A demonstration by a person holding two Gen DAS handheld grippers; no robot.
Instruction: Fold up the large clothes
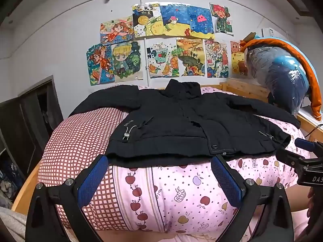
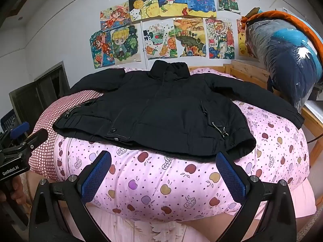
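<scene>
A black jacket lies spread flat, front up, on a pink apple-print quilt, collar toward the wall and both sleeves stretched out sideways. It also shows in the right wrist view. My left gripper is open and empty, its blue pads just short of the jacket's hem. My right gripper is open and empty, likewise just before the hem. Each gripper shows at the edge of the other's view: the right one and the left one.
A red checked quilt lies under the jacket's left side. A wooden bed frame runs along the back and right. A plastic-wrapped blue and orange bundle sits at the right. Drawings cover the wall. A dark cabinet stands left.
</scene>
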